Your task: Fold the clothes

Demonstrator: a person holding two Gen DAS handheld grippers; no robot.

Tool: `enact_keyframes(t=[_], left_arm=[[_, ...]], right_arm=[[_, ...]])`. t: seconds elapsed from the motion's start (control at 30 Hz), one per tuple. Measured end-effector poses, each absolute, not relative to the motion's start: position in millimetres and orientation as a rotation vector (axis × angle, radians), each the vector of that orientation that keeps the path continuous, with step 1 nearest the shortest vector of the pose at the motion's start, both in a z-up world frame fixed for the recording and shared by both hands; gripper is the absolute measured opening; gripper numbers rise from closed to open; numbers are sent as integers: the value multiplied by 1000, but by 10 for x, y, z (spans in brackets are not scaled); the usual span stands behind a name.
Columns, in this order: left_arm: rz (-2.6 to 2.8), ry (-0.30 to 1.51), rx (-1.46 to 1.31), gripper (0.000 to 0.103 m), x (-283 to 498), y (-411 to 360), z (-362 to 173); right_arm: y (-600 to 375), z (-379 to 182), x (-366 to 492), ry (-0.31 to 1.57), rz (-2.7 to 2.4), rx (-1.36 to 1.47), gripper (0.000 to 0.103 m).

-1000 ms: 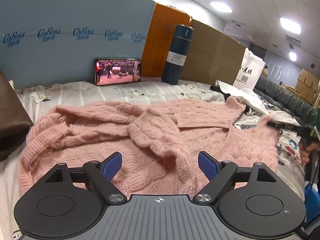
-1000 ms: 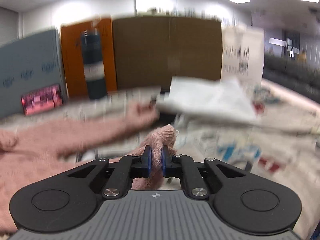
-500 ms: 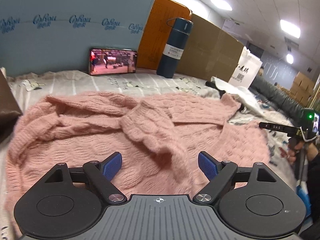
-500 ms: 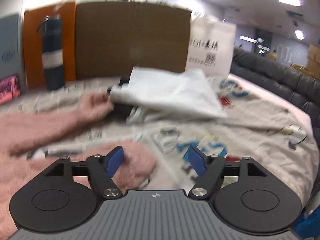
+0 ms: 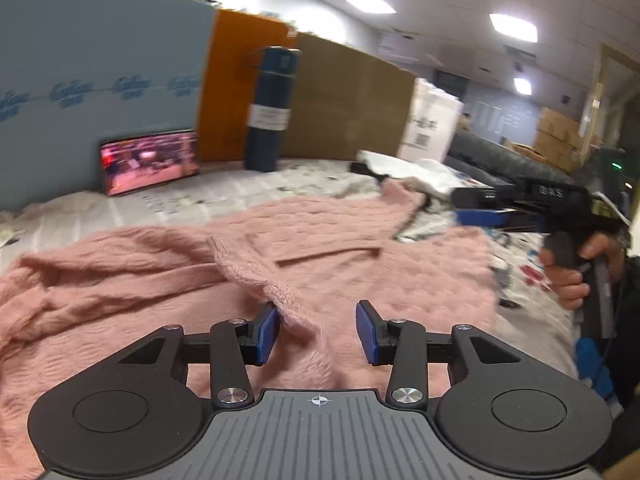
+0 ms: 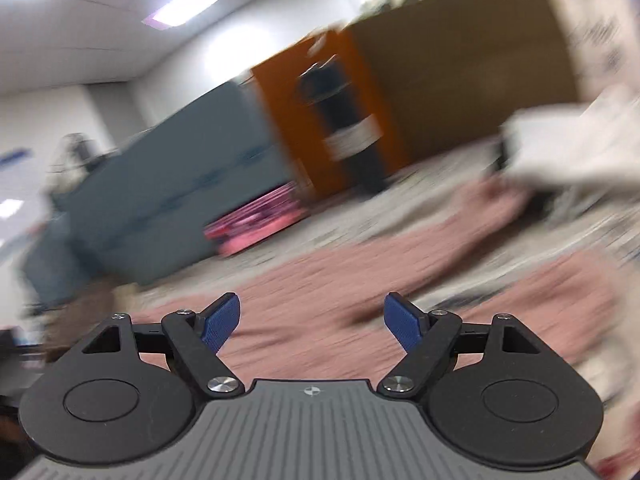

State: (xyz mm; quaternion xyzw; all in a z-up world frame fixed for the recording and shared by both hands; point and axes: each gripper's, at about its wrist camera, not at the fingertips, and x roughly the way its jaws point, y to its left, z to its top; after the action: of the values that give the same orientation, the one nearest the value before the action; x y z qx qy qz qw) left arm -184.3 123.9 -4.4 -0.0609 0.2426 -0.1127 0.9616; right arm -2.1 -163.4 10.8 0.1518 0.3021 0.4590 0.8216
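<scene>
Though blurred, sweater (image 5: 168, 280) seems unfolded.

Black hand-held gripper (image 5: 318, 330), blue pads (image 5: 266, 334)

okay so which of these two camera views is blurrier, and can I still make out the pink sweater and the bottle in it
Right wrist view: heavy motion smear and tilt; the pink sweater is just a streaked pink band, the bottle a dark smudge. Left wrist view: milder blur, sweater knit visible, bottle clear, fisheye bending the edges.
</scene>
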Motion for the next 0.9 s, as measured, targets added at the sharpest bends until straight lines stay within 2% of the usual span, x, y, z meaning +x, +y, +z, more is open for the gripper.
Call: enact_keyframes(t=[0.07,0.17,0.3,0.33,0.4,0.6,0.63,0.7,0.77,0.9], left_arm=[[-272,473,-78,44,-1892,1128,-29],[-335,486,-28,56,-1924,989,-55],[-361,526,21,57,-1949,881,-123],[-356,514,22,59,-1988,890,-107],[-331,480,15,68,-2087,943,-58],[-95,406,-15,72,-2427,1285,55],[-51,406,-23,72,-2474,1343,59],[27,407,-45,72,-2553,1465,57],[84,408,-68,72,-2626,1570,44],[133,402,-95,72,-2749,1728,20]], right_arm=[[-1499,61,-44,696,1072,382,78],[-1356,-12,-54,766,1172,467,78],[-1195,-126,-56,856,1162,484,78],[-1166,-129,-60,857,1144,462,77],[-1106,-110,-90,850,1128,413,75],[-876,-50,-263,762,1102,201,68],[-813,-59,-298,746,1101,150,65],[-687,-88,-364,722,1103,51,47],[-580,-143,-418,715,1127,-27,19],[-594,-34,-550,613,1174,-78,15]])
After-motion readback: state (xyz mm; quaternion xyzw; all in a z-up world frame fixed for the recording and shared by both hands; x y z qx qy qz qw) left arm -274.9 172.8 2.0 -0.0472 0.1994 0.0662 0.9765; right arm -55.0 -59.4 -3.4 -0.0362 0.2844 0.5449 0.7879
